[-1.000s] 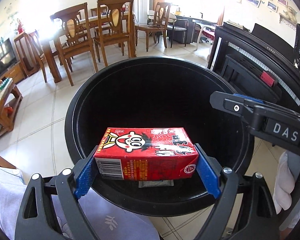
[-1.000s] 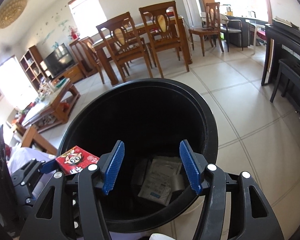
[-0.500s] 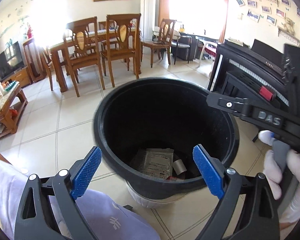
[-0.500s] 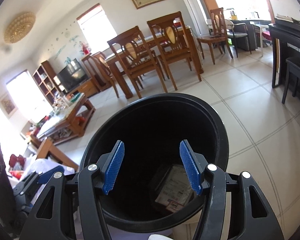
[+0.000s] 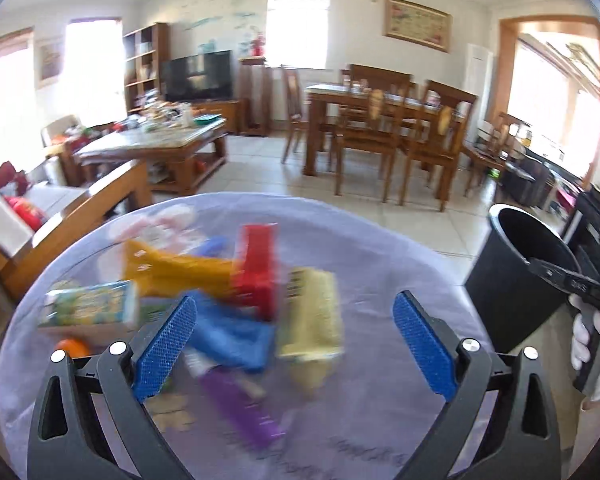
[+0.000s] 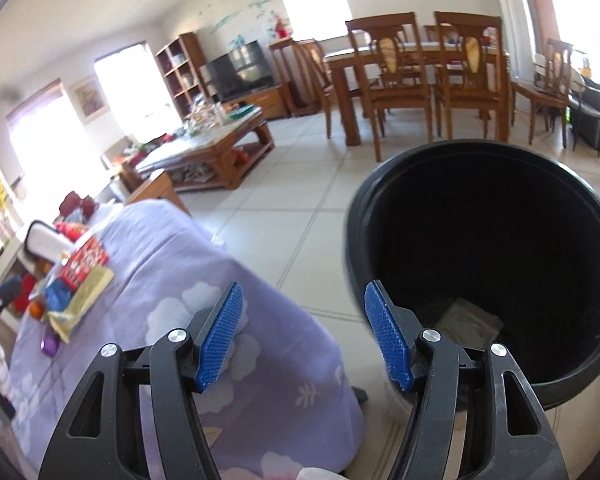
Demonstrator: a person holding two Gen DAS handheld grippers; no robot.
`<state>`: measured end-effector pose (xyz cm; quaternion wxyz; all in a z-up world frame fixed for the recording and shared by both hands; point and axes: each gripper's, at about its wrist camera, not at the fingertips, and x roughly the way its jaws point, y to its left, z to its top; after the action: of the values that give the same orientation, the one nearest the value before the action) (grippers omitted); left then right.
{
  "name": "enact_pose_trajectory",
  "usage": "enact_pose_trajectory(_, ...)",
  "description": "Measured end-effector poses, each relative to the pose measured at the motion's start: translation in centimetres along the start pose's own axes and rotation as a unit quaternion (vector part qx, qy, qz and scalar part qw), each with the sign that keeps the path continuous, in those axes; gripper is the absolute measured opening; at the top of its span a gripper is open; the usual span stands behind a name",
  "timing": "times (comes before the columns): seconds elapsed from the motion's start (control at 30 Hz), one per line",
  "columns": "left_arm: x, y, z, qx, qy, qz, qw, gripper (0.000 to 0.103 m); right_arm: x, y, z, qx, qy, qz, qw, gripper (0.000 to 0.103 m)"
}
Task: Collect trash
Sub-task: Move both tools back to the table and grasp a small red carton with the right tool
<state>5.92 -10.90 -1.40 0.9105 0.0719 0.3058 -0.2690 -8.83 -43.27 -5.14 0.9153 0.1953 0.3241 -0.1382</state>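
Trash: a loose pile of packets and cartons lies on the round table under a pale lilac cloud-print cloth point(image 5: 380, 280). In my left wrist view the pile is motion-blurred. I can make out a red carton point(image 5: 256, 268) near the middle, an orange-yellow packet point(image 5: 172, 270) to its left, a pale yellow crinkled packet point(image 5: 312, 320) to its right, a blue packet point(image 5: 228, 332) in front, a purple flat wrapper point(image 5: 244, 412) nearest the camera, and a green printed carton point(image 5: 88, 308) at the left edge with a small orange round thing point(image 5: 70, 347) just beside it. I cannot read any labels.

My left gripper point(image 5: 296, 344) hangs over the near side of the pile, jaws spread wide, having just been opening further; nothing sits between the blue pads, which touch no item.

The black round plastic bin point(image 6: 480, 248) stands on the tiled floor just beside the table. From the right wrist view I see into it: a pale flat wrapper point(image 6: 466, 318) lies on the bottom. My right gripper point(image 6: 304, 336) is over the gap between table edge and bin rim, jaws apart and just opening a little more, empty. The same pile point(image 6: 74, 280) shows far left in this view.

A gloved hand point(image 5: 596, 344) holds the right tool at the left view's right edge.

Beyond: wooden coffee table point(image 5: 156, 148), dining table with chairs point(image 5: 380, 120), television point(image 5: 198, 76).
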Motion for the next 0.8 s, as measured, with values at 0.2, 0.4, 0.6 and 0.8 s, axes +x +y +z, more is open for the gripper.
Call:
enact_pose_trajectory(0.2,-0.2,12.9,-1.6,-0.109,0.027,0.097,0.9890,0.098,2.4,9.3,0.1,-0.050,0.030,0.062,0.996,0.078)
enact_pose_trajectory(0.4,1.5,12.7,-1.0,-0.094,0.034,0.094,0.9906,0.098,4.7,20.6,2.3,-0.103,0.038,0.119,0.987,0.098)
enact_pose_trajectory(0.6,3.5,11.6,-0.8,-0.061,0.059,0.118,0.9894,0.098,9.6,28.5,4.6,-0.111,0.080,0.140,0.981,0.098)
enact_pose_trajectory(0.8,4.6,13.3,-0.8,-0.069,0.069,0.133,0.9863,0.098,15.5,32.7,5.0,-0.109,0.132,0.123,0.977,0.098)
